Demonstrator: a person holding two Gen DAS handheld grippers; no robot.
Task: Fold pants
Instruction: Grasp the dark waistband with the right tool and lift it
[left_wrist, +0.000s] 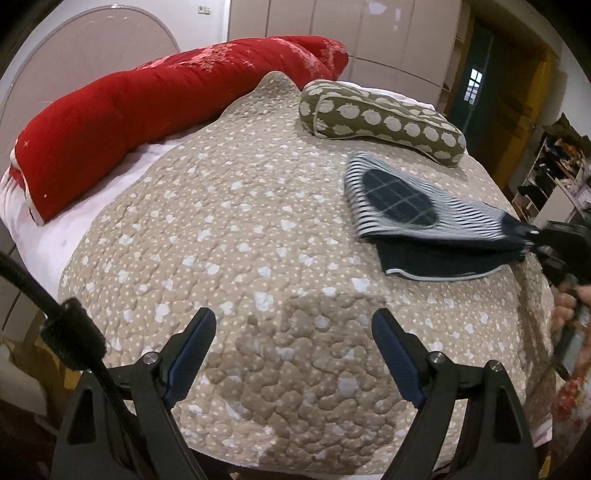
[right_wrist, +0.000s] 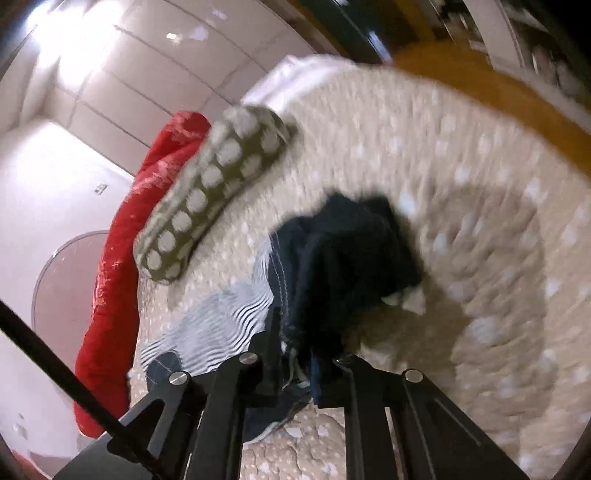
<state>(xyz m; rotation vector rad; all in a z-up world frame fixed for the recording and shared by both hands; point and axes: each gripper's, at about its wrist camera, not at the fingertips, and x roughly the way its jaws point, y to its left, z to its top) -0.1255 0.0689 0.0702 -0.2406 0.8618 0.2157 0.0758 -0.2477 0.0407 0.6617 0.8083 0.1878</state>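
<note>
The pants (left_wrist: 417, 214) are small, striped blue and white with a dark checked knee patch and dark navy waistband. They lie folded on the beige quilt (left_wrist: 240, 229) at the right. My right gripper (left_wrist: 530, 238) is shut on the pants' dark edge and lifts it slightly. In the blurred right wrist view the pants (right_wrist: 332, 258) hang bunched from the shut right gripper (right_wrist: 303, 354). My left gripper (left_wrist: 293, 332) is open and empty over bare quilt near the bed's front edge.
A red duvet (left_wrist: 147, 107) lies rolled along the far left of the bed. An olive bolster pillow with white spots (left_wrist: 380, 118) lies just behind the pants. Wardrobe doors, a doorway and shelves stand beyond the bed at the right.
</note>
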